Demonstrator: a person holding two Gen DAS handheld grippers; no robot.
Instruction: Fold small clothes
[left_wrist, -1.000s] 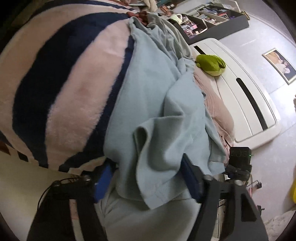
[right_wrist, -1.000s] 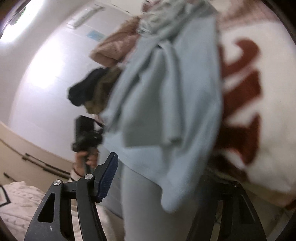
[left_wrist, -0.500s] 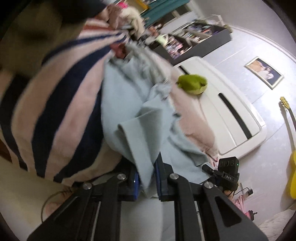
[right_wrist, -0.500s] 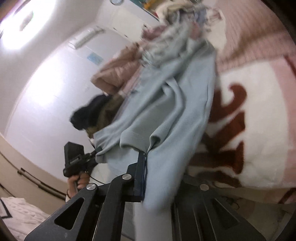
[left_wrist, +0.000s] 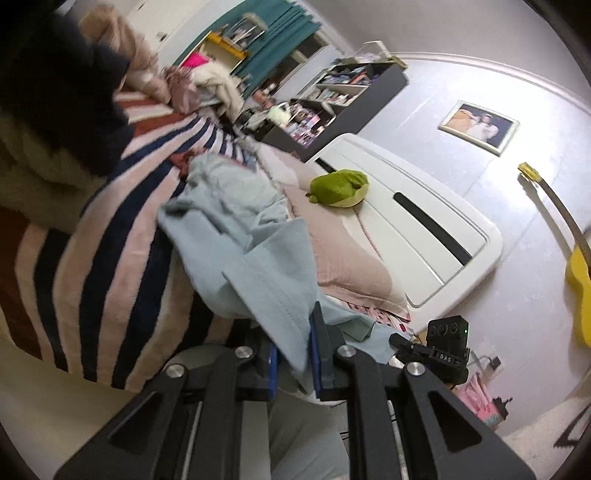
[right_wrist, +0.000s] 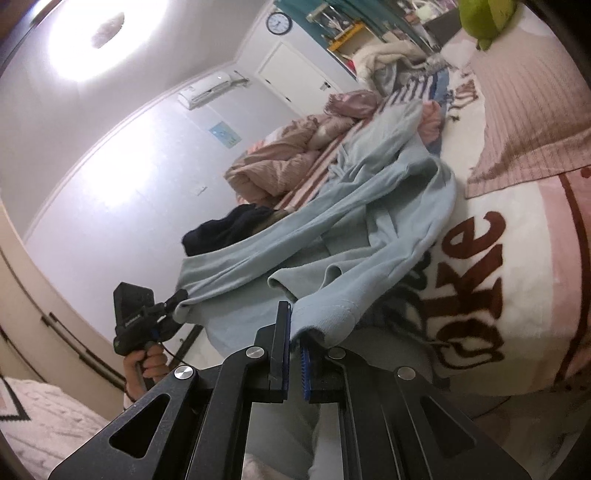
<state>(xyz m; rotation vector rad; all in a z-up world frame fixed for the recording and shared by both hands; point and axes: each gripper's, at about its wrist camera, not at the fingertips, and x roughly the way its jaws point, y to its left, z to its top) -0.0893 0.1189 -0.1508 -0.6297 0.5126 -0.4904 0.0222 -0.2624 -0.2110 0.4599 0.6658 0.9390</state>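
A light blue garment (left_wrist: 236, 236) lies crumpled on the striped blanket at the bed's edge; it also shows in the right wrist view (right_wrist: 373, 218). My left gripper (left_wrist: 293, 354) is shut on one hem corner of it. My right gripper (right_wrist: 293, 343) is shut on another hem corner. Both corners are lifted off the bed, and the cloth stretches between them. The left gripper also shows in the right wrist view (right_wrist: 173, 308), gripping the cloth's far corner.
A pink, navy and white blanket (left_wrist: 110, 229) covers the bed. A green plush toy (left_wrist: 340, 188) sits on a pink pillow (left_wrist: 351, 258) by the white headboard (left_wrist: 424, 221). A dark garment (right_wrist: 229, 227) and a pink duvet (right_wrist: 288, 155) lie further along. A yellow guitar (left_wrist: 580, 266) leans on the wall.
Both grippers were open around the blue cloth's edge, then shut on it. Both have since pulled back and up, lifting the hem corners and stretching the garment out.
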